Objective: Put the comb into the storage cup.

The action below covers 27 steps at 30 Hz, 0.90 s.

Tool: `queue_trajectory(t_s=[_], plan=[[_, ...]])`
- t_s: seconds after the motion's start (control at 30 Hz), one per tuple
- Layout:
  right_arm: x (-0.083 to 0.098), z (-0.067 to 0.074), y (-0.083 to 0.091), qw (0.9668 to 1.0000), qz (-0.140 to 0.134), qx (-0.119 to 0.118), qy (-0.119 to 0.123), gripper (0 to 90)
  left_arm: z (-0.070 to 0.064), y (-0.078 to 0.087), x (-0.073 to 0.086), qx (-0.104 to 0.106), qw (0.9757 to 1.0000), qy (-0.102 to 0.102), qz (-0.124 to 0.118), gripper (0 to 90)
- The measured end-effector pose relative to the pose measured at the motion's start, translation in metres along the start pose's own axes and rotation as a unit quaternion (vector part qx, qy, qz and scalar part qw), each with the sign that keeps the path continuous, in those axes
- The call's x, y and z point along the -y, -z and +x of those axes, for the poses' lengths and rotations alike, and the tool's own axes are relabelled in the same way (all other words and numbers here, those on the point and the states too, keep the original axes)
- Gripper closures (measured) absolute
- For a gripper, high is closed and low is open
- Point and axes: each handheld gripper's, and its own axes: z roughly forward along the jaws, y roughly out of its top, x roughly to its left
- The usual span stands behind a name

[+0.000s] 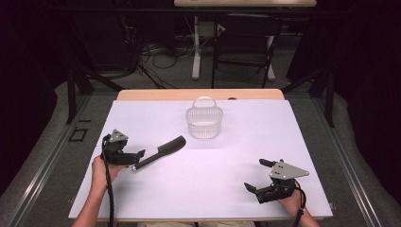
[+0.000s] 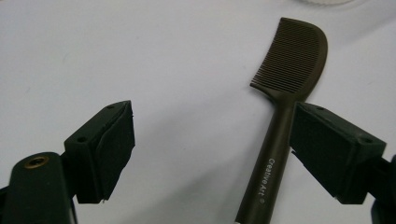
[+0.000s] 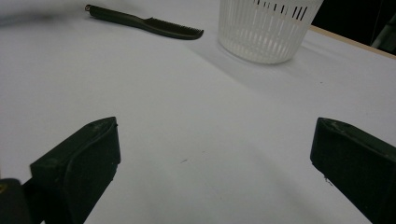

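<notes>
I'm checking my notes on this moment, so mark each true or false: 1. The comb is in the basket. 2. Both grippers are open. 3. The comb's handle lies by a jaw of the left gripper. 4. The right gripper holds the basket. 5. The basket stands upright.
1. False: the comb lies on the table, apart from the basket.
2. True: the left gripper and the right gripper both have their jaws spread.
3. True: the handle runs beside one jaw, ungripped.
4. False: the right gripper holds nothing; the basket is farther off.
5. True.
</notes>
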Motion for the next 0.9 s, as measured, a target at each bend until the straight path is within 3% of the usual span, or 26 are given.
queue_trajectory(t_s=[0.4, 0.9], plan=[[0.0, -0.001, 0.0, 1.0, 0.0, -0.001, 0.0, 1.4, -0.009, -0.005, -0.004, 0.025, 0.9993, -0.028, 0.007, 2.1], [0.0, 0.0, 0.0, 1.0, 0.0, -0.002, -0.001, 1.4, -0.017, -0.009, -0.008, 0.038, 0.9976, -0.053, 0.024, 0.0]])
